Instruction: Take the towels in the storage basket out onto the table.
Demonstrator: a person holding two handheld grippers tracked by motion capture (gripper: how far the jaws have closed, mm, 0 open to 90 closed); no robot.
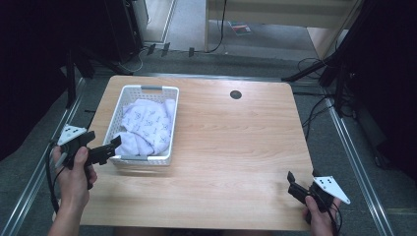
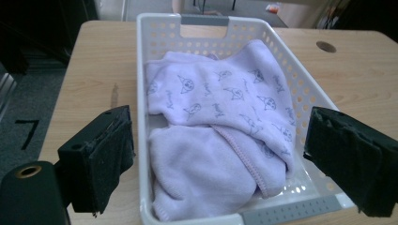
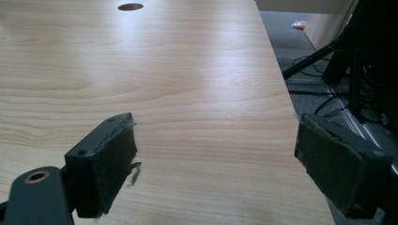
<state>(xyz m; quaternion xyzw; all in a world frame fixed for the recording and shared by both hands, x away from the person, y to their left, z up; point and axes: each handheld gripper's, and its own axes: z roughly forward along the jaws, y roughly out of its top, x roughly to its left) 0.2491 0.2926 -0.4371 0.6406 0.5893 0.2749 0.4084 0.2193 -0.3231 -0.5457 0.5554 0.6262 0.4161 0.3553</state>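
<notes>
A white basket (image 1: 147, 125) sat on the left part of the wooden table (image 1: 231, 147). Soft purple cloth (image 2: 220, 136) with little drawings lay bunched inside it. The left gripper (image 1: 109, 149) was at the basket's near end, its jaws wide apart. The right gripper (image 1: 295, 187) was over the table's near right corner, well apart from the basket, its jaws wide apart too.

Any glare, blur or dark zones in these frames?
High view: room edges fall to black, wooden table evenly lit. Left gripper view: lilac printed cloth in the white basket fairly sharp, near pads soft. Right gripper view: broad pale sheen on the tabletop's far part, floor at right dim.
</notes>
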